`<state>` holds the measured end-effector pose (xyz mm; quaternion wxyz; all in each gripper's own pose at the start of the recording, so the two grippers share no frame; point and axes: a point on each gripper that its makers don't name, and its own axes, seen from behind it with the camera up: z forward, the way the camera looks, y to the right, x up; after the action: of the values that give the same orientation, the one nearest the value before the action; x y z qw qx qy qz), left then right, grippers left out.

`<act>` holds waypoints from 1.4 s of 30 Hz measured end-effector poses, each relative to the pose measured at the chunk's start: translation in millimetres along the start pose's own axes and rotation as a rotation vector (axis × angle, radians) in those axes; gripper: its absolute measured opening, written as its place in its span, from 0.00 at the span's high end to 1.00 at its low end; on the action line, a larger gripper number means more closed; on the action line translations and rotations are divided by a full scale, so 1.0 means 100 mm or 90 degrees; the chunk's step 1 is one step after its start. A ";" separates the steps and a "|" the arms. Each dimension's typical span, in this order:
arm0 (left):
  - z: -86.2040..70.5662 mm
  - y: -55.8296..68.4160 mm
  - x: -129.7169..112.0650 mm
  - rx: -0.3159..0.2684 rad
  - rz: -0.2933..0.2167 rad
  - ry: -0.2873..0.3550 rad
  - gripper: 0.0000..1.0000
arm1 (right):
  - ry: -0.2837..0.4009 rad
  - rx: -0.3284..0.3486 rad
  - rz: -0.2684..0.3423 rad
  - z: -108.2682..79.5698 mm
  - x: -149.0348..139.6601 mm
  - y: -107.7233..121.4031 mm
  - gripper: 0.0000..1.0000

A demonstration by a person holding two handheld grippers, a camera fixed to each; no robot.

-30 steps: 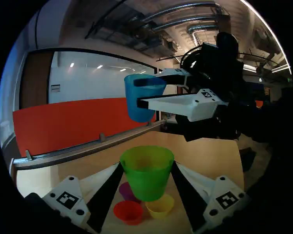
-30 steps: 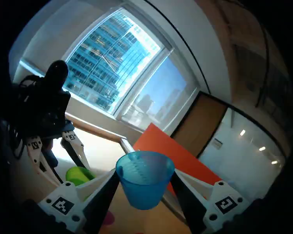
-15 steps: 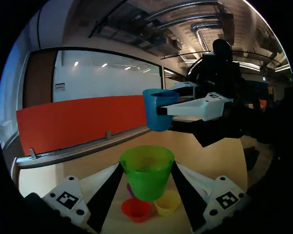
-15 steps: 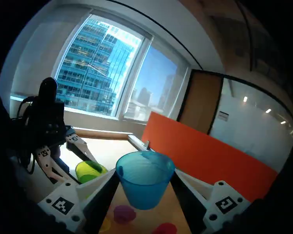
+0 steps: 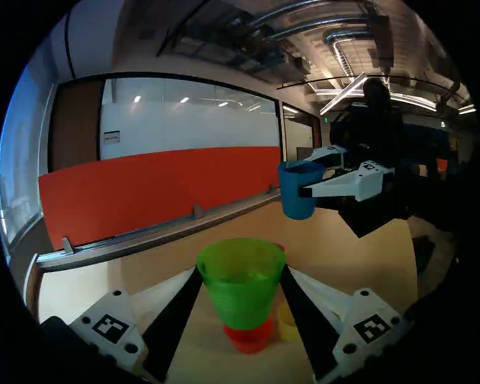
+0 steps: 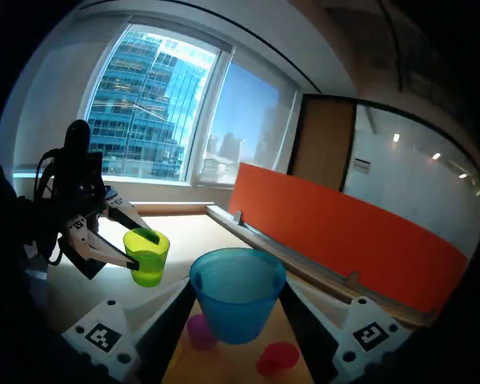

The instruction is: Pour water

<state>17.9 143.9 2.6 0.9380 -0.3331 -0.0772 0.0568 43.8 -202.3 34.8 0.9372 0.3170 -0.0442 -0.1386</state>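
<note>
Since the earlier frames the blue cup (image 5: 299, 189) is seen carried off to the right and farther away in the left gripper view. It is now held upright where it was tipped toward its side a second ago, and the small cups on the table have slid under the green cup in that same view. The left gripper (image 5: 240, 274) is clamped on the green cup (image 5: 241, 288), both fingers pressed against its sides just under the rim, and the cup is held upright above the pale wooden table (image 5: 349, 249). Directly below it a red cup (image 5: 248, 337) is seen, with a yellow cup (image 5: 287, 322) just beside that on the right. In the right gripper view the right gripper (image 6: 238, 291) is closed around the blue cup (image 6: 238, 304) in the same way — a finger on each side, the cup upright and its mouth open to the camera. Farther off to the left in that view the left gripper (image 6: 144, 251) and its green cup (image 6: 148, 257) are shown, well apart from the blue cup and at about the same height. A purple cup (image 6: 201, 331) and a pink cup (image 6: 277, 357) are seen on the table (image 6: 189, 233) beneath the blue one. An orange partition (image 6: 342, 237) is set along the table's far edge, and a large window (image 6: 150, 128) lies behind the left gripper. Whether water is held in either cup cannot be told — neither inside is seen clearly.
</note>
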 end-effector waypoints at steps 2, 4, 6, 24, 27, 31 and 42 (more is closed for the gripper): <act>-0.02 -0.06 -0.04 0.009 0.001 -0.007 0.14 | -0.007 0.001 0.008 -0.01 -0.08 0.02 0.11; -0.04 -0.11 -0.08 0.016 0.001 -0.012 0.14 | -0.012 0.001 0.016 -0.03 -0.15 0.05 0.11; -0.07 -0.15 -0.11 0.021 0.001 -0.017 0.14 | -0.016 0.000 0.024 -0.04 -0.21 0.08 0.11; -0.13 -0.33 -0.58 0.036 -0.002 -0.088 0.14 | -0.067 0.021 0.085 0.02 -0.80 0.07 0.10; -0.13 -0.33 -0.68 0.033 0.000 -0.110 0.14 | -0.083 0.027 0.094 0.04 -0.93 0.04 0.10; -0.13 -0.34 -0.80 0.030 0.007 -0.137 0.14 | -0.100 0.032 0.102 0.07 -1.09 0.03 0.10; -0.11 -0.38 -1.14 0.023 0.017 -0.204 0.14 | -0.132 0.053 0.114 0.14 -1.36 -0.07 0.10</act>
<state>-90.1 89.8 6.3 0.9186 -0.3041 -0.2201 0.1232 -90.6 -176.6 41.8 0.9222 0.3347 -0.1743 -0.0845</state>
